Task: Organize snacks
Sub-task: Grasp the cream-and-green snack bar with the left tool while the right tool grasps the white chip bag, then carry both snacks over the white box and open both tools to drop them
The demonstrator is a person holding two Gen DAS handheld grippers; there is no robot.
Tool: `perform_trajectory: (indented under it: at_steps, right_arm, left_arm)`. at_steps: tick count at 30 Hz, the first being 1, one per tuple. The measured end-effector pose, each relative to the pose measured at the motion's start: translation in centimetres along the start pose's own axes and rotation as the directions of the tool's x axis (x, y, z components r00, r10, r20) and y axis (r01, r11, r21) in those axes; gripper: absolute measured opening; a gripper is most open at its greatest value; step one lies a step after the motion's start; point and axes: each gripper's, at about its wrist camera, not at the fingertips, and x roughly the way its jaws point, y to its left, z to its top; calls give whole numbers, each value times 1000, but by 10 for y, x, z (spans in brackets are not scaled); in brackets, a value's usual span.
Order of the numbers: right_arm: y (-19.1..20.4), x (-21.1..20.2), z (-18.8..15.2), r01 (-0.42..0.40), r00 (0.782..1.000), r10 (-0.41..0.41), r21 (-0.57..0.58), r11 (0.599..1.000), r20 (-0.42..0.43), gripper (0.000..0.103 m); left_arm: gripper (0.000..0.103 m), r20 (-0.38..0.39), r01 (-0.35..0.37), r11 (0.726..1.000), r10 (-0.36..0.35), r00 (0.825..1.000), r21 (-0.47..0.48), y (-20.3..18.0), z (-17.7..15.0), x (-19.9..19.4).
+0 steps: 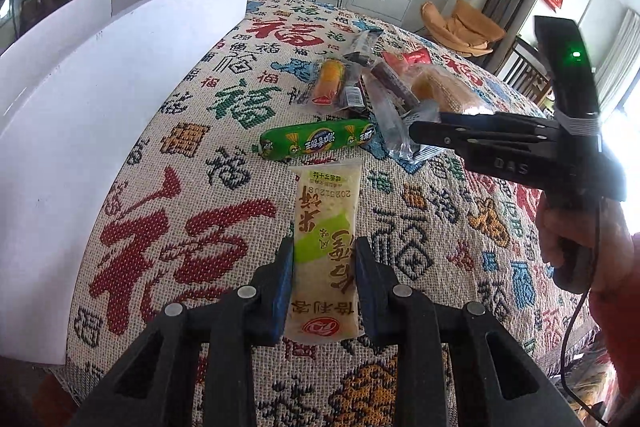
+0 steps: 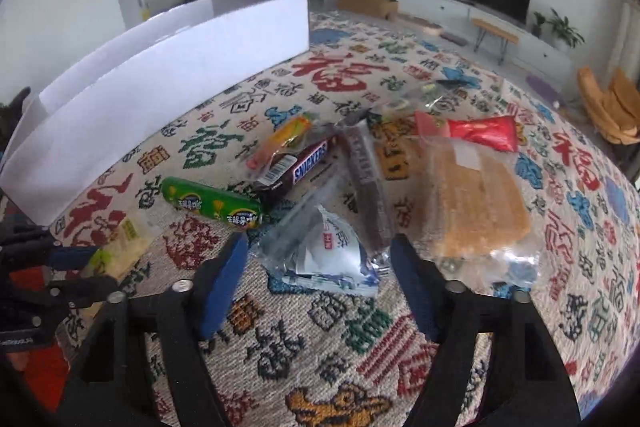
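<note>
My left gripper (image 1: 323,243) is shut on a pale yellow and green rice cracker packet (image 1: 325,195), which points away from me over the patterned cloth (image 1: 192,227). A green sausage stick (image 1: 316,141) lies just beyond it. In the right wrist view my right gripper (image 2: 318,241) stands open around a crinkled silver and blue packet (image 2: 320,259), with a narrow gap on each side. That packet lies at the near edge of the snack pile. From the left wrist view the right gripper (image 1: 414,133) reaches into the pile from the right, held by a hand.
A tall white box (image 2: 160,67) stands along the left of the cloth. The pile holds a Snickers bar (image 2: 308,163), an orange packet (image 2: 280,139), a long brown bar (image 2: 366,179), a wafer pack (image 2: 472,199) and a red packet (image 2: 480,135).
</note>
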Motion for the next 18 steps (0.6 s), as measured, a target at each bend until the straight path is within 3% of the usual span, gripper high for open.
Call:
perform_trajectory:
  at_steps: [1,5,9,13,14,18]
  right_arm:
    - [-3,7,1,1,999,-1,4,1000,-40,28]
    - [-14,-14,-4,-30,999,32,68,997,-23,19]
    - [-14,-56,-9,-46,999,43,97,994,32,18]
    - [-7,-73,-8,-44,998,40,85,995,44,15]
    - [-4,-75,-6,-51,998,47,83,995,50,4]
    - [18,-90,21,-85,991,81,29,996,103,3]
  left_arm:
    - [29,8,5,1000,-5,1000,-1,0,1,-1]
    - [29,40,23,1000,-23,999,2,-1,1,-6]
    - [29,85,50,999,-48,995,-22,1,3,-18]
    - [29,113,89,994,-81,990,-63,5,4,-39]
    - [29,125,101,992,-91,988,-75,7,7,-47]
    - [29,202,130,984,-103,974,-124,25,26,-88]
